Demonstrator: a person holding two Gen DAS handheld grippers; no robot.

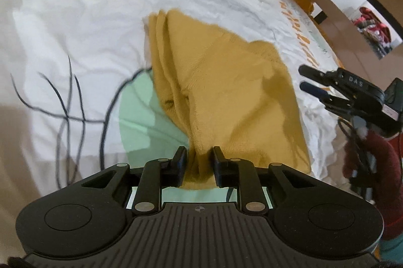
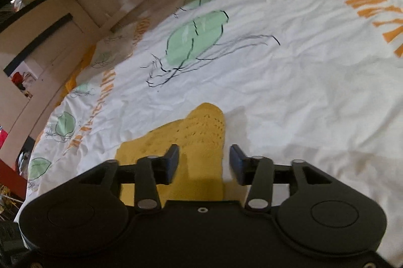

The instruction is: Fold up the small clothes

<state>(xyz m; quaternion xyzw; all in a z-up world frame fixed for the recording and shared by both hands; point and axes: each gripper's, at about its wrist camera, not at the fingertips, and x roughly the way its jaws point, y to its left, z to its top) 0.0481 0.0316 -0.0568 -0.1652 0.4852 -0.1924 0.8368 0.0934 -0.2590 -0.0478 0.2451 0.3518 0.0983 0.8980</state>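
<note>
Mustard garment part-folded on the bed, the fold looking just laid down

The mustard knitted garment (image 1: 226, 91) is lying bunched and doubled over on the white printed bed cover (image 1: 75, 28), filling the middle of the left wrist view, with loose pleats along its upper left edge, so squaring and further folds are likely remaining. The left hand-held gripper (image 1: 199, 162) is standing narrow with a tuck of the cloth between its fingers, though firm pinching cannot be told. The right hand-held gripper (image 2: 204, 162) is gaping wide above the lace-knit end, gripping nothing.
</note>
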